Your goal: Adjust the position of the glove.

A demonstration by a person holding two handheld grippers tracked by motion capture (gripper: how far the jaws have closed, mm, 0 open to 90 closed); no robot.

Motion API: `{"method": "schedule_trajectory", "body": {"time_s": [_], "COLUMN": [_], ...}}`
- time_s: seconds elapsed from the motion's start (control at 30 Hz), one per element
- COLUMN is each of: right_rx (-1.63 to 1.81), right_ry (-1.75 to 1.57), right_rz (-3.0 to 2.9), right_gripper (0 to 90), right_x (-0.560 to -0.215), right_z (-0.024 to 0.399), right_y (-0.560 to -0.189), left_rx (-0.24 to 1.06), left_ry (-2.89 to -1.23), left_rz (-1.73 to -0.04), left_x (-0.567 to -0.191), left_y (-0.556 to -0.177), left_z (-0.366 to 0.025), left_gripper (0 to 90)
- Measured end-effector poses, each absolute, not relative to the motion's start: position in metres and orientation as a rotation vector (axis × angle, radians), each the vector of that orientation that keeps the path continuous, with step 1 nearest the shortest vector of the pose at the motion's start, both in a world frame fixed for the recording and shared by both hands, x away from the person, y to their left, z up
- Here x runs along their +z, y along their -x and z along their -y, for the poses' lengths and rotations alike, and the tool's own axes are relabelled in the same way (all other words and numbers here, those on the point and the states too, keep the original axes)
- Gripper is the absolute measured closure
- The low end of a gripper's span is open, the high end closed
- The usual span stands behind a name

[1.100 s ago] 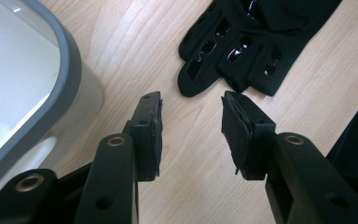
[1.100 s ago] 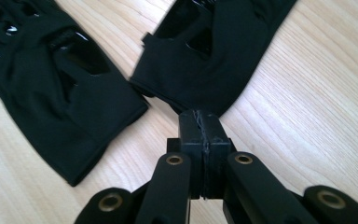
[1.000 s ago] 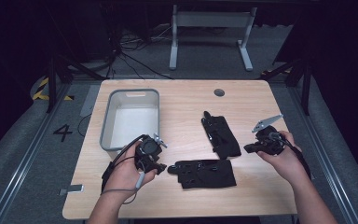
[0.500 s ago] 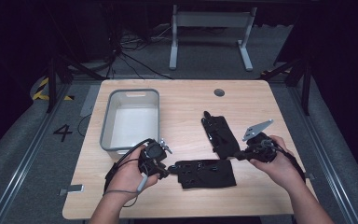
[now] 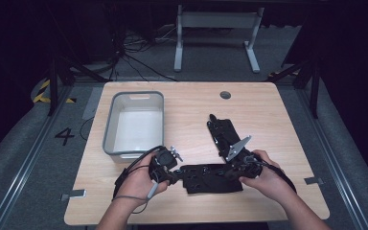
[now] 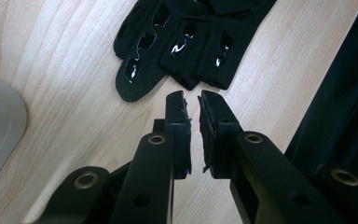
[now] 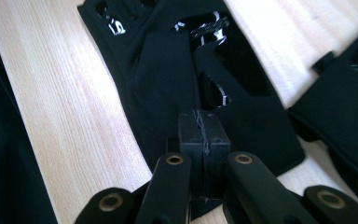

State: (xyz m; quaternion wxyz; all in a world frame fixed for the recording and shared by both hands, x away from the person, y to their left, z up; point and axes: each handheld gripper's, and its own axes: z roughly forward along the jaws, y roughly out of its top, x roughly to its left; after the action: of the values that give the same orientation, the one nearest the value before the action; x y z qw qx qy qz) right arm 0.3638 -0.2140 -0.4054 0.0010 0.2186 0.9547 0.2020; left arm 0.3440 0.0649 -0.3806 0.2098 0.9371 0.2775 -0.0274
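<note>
Both tools point(image 5: 172, 173) point(image 5: 235, 168) at near glove point(image 5: 211, 178)

1. A black glove point(image 5: 211, 178) with glossy cut-out patches on its fingers lies on the pale wood-grain table point(image 5: 191, 110).
2. A second glove point(image 5: 224, 134), also black, lies farther back on the same light wood.
3. The bin point(image 5: 109, 129) is grey at the rim and whitish inside.
4. The left gripper point(image 6: 192, 100) is black, with brass-coloured rivets on its arms.
5. The right gripper point(image 7: 203, 122) is black too, with matching brass-coloured rivets and a grey plate on top in the high view.
6. The floor point(image 5: 33, 139) is dark grey, marked with a black "4" and a yellow-and-black striped strip point(image 5: 42, 91).
</note>
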Motion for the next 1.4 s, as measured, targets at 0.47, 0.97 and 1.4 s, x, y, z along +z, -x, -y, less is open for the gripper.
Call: {"method": "schedule_trajectory", "body": {"time_s": [0.47, 0.97, 1.4], "right_rx": [0.487, 0.426, 0.717], "right_ry": [-0.674, -0.701, -0.79], "right_rz": [-3.08, -3.11, -2.949], "right_gripper": [90.0, 90.0, 90.0], "right_x": [-0.425, -0.424, -0.402], "right_z": [0.208, 0.23, 0.247], "right_y": [-0.358, -0.345, -0.348], "left_rx": [-0.083, -0.113, -0.121], "left_ry": [-2.587, -2.616, -2.541], "left_rz": [-0.756, -0.677, -0.736], "left_x": [-0.377, -0.375, -0.369], "left_y": [-0.348, -0.36, -0.364], "left_z": [-0.061, -0.041, -0.051], "left_gripper": [79.9, 78.5, 71.7]}}
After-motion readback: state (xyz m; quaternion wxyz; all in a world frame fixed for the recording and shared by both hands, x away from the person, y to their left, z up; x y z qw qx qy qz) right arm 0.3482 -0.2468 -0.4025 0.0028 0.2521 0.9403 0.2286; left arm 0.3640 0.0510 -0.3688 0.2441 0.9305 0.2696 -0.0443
